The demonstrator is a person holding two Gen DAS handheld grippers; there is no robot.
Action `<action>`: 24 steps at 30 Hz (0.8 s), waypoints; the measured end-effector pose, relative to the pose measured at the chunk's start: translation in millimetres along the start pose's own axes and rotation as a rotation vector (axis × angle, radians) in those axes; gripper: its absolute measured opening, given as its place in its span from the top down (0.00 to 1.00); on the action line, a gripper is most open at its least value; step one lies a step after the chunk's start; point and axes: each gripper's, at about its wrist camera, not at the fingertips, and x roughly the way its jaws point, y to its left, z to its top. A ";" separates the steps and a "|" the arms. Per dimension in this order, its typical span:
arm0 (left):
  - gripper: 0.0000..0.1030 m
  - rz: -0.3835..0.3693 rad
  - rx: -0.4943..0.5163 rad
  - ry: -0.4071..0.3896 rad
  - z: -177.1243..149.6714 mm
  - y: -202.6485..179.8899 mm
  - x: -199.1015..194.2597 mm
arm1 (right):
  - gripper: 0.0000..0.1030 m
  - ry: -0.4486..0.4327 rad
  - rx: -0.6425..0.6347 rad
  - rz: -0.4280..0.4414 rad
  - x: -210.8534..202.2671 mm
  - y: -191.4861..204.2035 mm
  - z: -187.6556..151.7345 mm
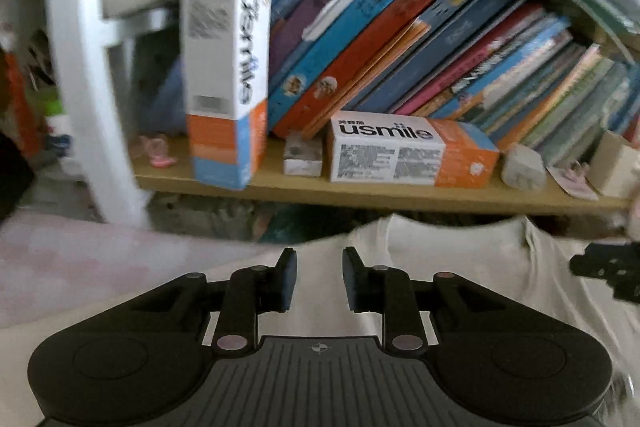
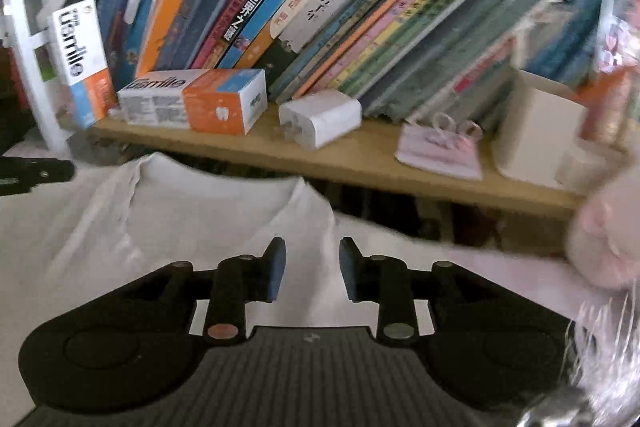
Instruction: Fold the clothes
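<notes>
White T-shirt [image 2: 168, 211] lay spread flat, collar toward bookshelf [image 2: 360, 163], likely for reach to shoulders. Left gripper [image 1: 319, 277] and right gripper [image 2: 312, 269] hovered over shoulders, jaws part-open, holding nothing, likely poised to pinch.

Counts, quick:
- usmile boxes: 2. One upright box [image 1: 226, 83], one flat box [image 1: 412, 149], both on shelf [image 1: 360, 193].
- White charger plug [image 2: 320, 117]: 1.
- White garment [image 2: 180, 211]: 1, spread below shelf.
- Hand-held grippers: 2. Left hand-held gripper [image 1: 319, 277], right hand-held gripper [image 2: 312, 273]; 2 fingers ea.
- Books [image 2: 360, 19]: one leaning row, too many and too blurred for an exact no.
- Pale square container [image 2: 540, 131]: 1.
</notes>
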 end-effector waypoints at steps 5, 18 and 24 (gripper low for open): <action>0.69 -0.025 0.030 0.006 -27.6 9.2 -67.3 | 0.69 0.000 -0.009 -0.052 -55.8 9.8 -35.1; 0.68 0.013 -0.017 0.073 -115.1 2.8 -191.8 | 0.57 0.041 -0.007 -0.191 -191.1 46.2 -134.5; 0.68 0.027 -0.064 0.099 -133.7 15.2 -217.6 | 0.57 0.121 0.070 -0.257 -234.2 44.5 -185.0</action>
